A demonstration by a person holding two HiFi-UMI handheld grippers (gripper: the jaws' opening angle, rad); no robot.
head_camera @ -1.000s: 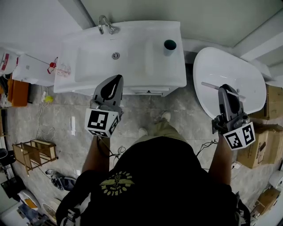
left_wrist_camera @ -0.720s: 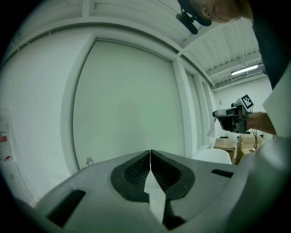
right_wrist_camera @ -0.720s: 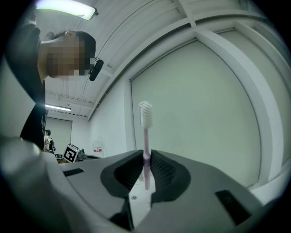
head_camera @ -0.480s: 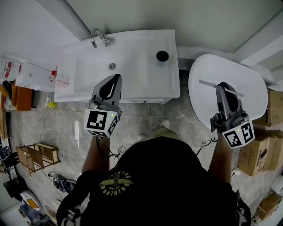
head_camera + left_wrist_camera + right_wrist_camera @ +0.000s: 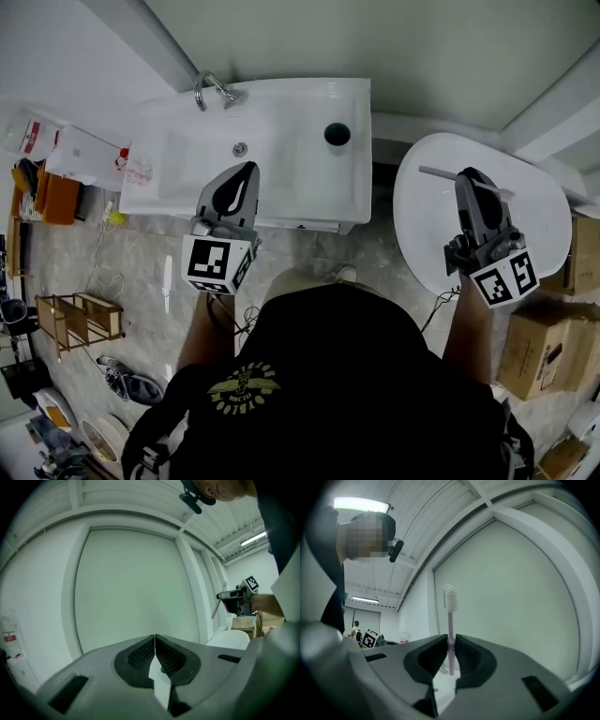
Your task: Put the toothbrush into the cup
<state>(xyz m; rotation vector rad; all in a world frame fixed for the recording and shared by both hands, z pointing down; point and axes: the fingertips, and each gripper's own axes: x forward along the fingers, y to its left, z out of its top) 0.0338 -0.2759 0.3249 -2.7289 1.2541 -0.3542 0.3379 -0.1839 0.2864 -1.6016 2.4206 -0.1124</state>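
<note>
**Toothbrush in the right gripper, cup apart on the sink**

The toothbrush stands upright between the jaws of the right gripper, which are closed narrowly on its pale handle. The bristle head is above the jaws, and the lower end goes out of sight between them. In the head view only a thin piece of the handle shows, pointing to 9 o'clock from the gripper, and the bristles cannot be made out there. The dark cup stands on the white sink, at about 10 o'clock from the right gripper and well apart from it. Its inside is too dark to see. The tap is at 11 o'clock in the head view. Below the right gripper lies a white oval tub, with cardboard boxes at 4 o'clock. The left gripper is over the front edge of the sink, its jaws pressed together on nothing. Both grippers point away from the person.
</note>
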